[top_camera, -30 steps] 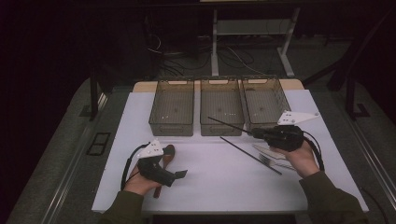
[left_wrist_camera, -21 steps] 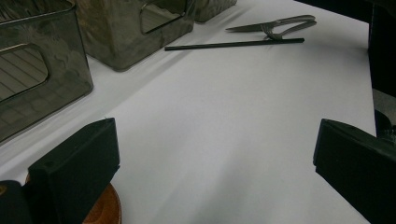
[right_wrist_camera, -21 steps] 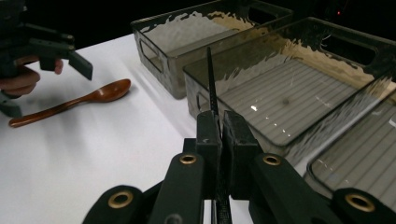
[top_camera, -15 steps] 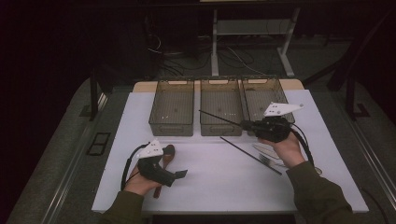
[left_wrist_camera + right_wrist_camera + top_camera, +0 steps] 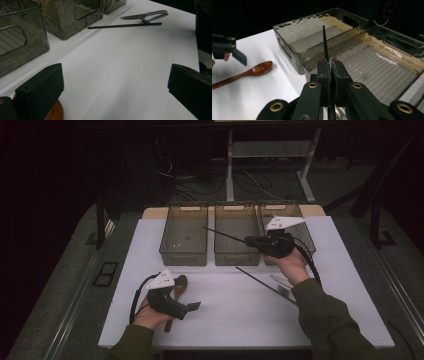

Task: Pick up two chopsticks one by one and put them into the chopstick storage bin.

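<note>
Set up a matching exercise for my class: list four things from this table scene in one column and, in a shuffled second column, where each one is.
Things:
1. wooden spoon
2. held black stick
3. second black stick
4. fork

Places:
A. clamped in the right hand-held gripper, above the middle bin
B. flat on the white table, in front of the bins
C. beside the left hand-held gripper
D. by the person's right forearm, near a knife

Pairs: 1-C, 2-A, 3-B, 4-D
</note>
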Demonstrator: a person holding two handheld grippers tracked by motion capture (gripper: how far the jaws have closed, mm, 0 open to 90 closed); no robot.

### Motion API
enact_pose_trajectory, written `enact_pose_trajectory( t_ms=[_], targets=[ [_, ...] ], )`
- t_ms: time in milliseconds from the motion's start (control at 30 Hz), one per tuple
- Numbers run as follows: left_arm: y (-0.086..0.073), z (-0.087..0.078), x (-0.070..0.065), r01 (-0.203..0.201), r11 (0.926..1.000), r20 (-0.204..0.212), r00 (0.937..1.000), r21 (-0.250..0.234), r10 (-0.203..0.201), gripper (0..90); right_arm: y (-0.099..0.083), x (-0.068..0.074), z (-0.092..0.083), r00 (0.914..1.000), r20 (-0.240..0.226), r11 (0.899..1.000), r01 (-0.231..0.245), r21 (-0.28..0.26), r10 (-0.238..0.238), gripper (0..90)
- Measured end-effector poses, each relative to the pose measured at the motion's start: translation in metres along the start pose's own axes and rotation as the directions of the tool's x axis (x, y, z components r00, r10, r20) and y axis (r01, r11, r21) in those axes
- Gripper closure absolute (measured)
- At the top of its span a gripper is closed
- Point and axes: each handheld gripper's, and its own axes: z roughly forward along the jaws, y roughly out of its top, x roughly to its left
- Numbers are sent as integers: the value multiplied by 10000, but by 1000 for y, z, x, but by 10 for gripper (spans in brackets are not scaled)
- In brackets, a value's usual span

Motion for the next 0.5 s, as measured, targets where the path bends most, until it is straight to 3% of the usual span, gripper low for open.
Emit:
enact_pose_trajectory(
  t_ms=[500],
  targets=[
    [0, 0, 0, 42, 10000, 35, 10000, -42, -42, 0, 30, -3, 45, 9989, 272, 9991, -378, 197, 373, 849]
  ],
)
